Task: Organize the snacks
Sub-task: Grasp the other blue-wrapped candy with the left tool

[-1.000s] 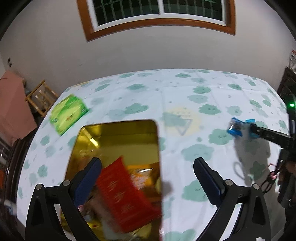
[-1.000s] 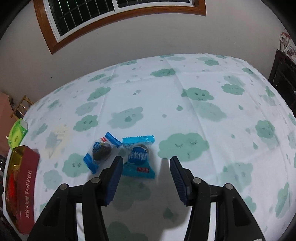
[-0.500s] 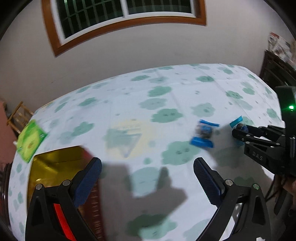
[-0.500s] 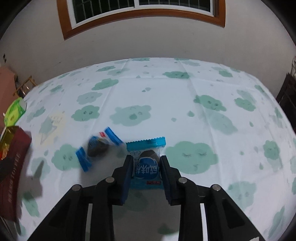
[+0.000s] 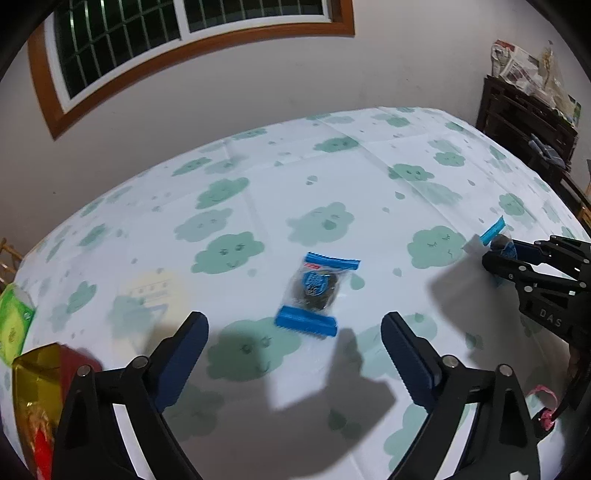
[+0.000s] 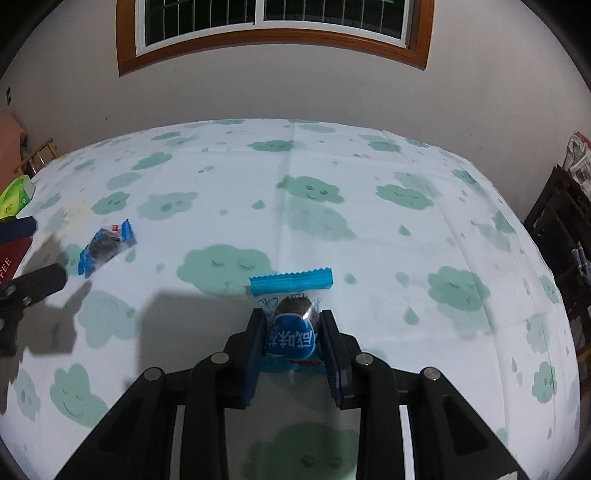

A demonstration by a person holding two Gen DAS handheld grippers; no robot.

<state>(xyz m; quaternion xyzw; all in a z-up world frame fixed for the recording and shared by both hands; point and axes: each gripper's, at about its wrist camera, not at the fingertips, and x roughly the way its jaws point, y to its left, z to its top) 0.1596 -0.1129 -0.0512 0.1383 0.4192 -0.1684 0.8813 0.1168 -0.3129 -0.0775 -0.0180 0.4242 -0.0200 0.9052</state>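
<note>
On the cloud-print tablecloth (image 6: 369,229): a blue-wrapped snack (image 6: 291,328) pinched between the pads of the right gripper (image 6: 292,334) — dark round piece showing through the clear middle, crimped blue end pointing away toward the window (image 6: 273,22). Left gripper (image 5: 293,354) spread wide, nothing between its fingers, hovering just short of a second blue-wrapped snack (image 5: 316,293) lying flat on the cloth, well apart from the first (same kind of wrapper, crimped at both ends). At the far left edge of the table — a green packet (image 5: 13,325), and nearer, a gold-lined tin (image 5: 35,373) with red packaging inside, only partly in view. Dark wooden shelf (image 5: 528,122) at right against the wall.
</note>
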